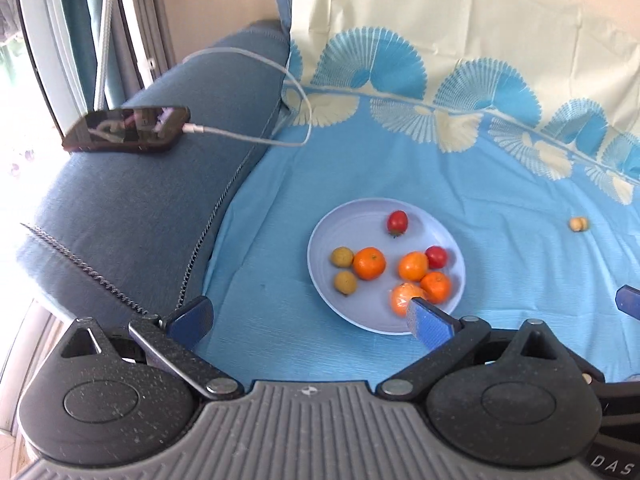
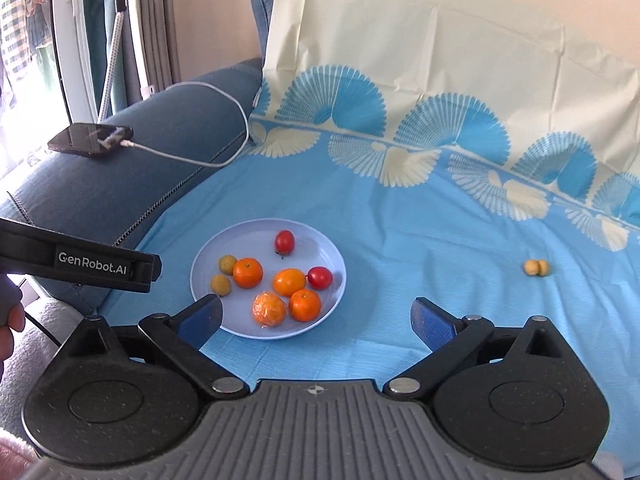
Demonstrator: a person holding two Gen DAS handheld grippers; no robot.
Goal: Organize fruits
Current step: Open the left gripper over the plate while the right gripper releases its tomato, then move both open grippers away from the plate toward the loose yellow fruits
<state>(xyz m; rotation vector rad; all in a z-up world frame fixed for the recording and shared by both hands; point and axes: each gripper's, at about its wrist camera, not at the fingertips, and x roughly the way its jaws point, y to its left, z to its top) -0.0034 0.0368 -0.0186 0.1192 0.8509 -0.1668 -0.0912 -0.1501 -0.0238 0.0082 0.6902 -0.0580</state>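
A pale blue plate lies on the blue cloth. It holds several oranges, one of them wrapped in plastic, two red tomatoes and two small yellow-green fruits. A pair of small tan fruits lies on the cloth to the right. My left gripper is open and empty, just short of the plate. My right gripper is open and empty, over the plate's near right edge.
A blue sofa arm stands at the left with a phone and its white charging cable on it. A cream and blue cloth covers the sofa back. The left gripper's body shows at the left of the right wrist view.
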